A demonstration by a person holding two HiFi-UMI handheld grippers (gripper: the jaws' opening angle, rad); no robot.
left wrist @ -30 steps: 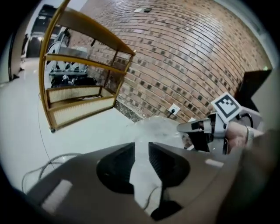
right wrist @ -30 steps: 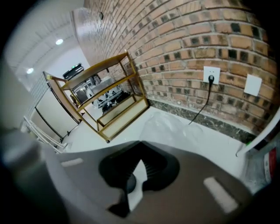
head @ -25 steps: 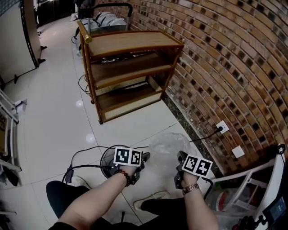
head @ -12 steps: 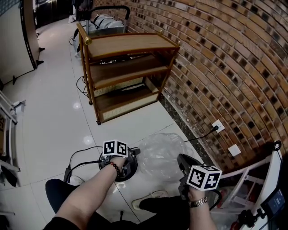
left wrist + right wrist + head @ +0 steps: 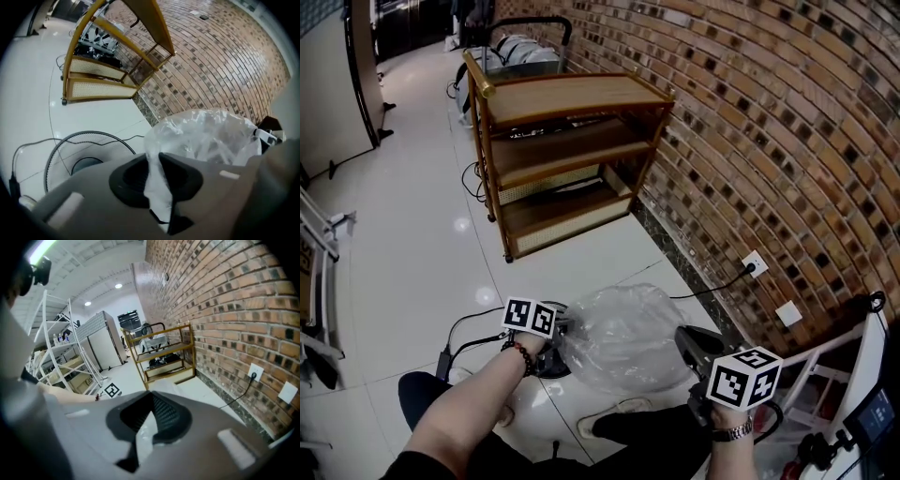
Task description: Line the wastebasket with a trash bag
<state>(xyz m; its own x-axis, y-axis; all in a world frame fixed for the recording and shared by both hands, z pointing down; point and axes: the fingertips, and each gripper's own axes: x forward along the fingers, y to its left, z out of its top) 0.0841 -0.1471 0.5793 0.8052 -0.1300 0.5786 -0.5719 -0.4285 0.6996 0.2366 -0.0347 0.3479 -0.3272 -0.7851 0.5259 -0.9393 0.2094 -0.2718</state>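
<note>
L gripper [image 5: 563,330] fingers closing on trash bag [image 5: 623,337] beside wastebasket [image 5: 61,146], R gripper [image 5: 683,335] fingers clamp it; mesh clear only in L gripper view.

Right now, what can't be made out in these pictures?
Wastebasket: in the head view, mostly behind the left gripper, whose jaws are closing on bag film. In the left gripper view, its lower part is behind that gripper's body.
Trash bag mouth: crumpled clear film, no view shows it.
Wooden shelf items: too small and dark in all views.
</note>
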